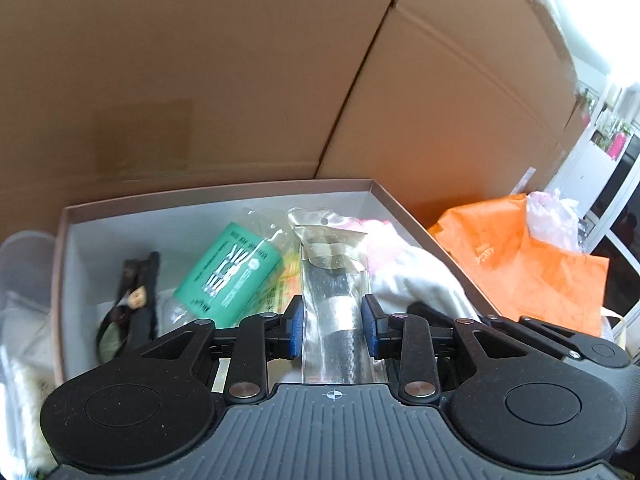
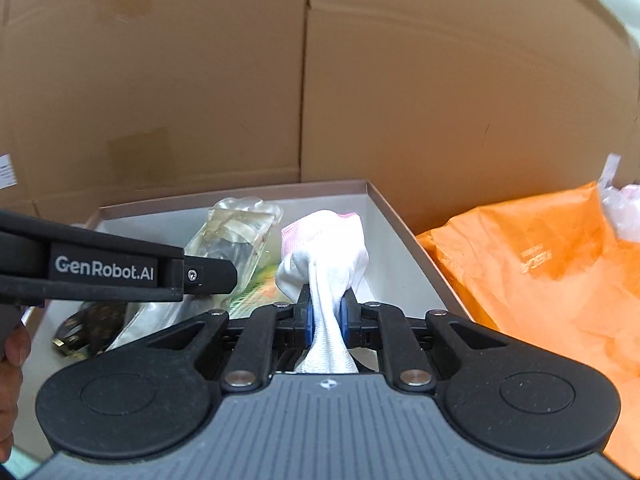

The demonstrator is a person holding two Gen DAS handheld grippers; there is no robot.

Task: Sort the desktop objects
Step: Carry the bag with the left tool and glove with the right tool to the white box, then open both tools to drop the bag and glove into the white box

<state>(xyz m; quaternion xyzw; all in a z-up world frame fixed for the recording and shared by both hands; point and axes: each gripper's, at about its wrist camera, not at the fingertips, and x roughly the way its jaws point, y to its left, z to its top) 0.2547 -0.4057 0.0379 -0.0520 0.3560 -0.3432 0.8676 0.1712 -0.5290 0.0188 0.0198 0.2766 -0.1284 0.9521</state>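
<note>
Holding items over a shallow open cardboard box with a pale grey inside and pinkish-brown rim (image 1: 216,196), both tools are busy mid-sort. The left tool (image 1: 333,330) has its blue-padded fingers closed on a clear plastic sleeve with a dark and silver cylinder inside (image 1: 330,280), which points into the box. The right tool (image 2: 326,316) is pinched tight on a white knitted cloth with a pink edge (image 2: 328,248), bunched and raised above the box's right half.

Several things already lie in the box: a green printed packet in clear wrap (image 1: 230,276), a black clip-like object with a loop (image 1: 132,300) near the left wall, and some yellow-green packaging underneath. This suggests the sort is well under way, with the two held items probably being placed now, though whether they are going in or coming out cannot be told.

Outside the box, to its right, sits a crumpled orange paper bag (image 1: 520,264) with thin clear plastic bags (image 1: 552,216) behind it; to the left a translucent container (image 1: 24,280) holds white items. Whether these still need sorting is unclear. Large brown cardboard cartons (image 2: 360,80) stand behind
</note>
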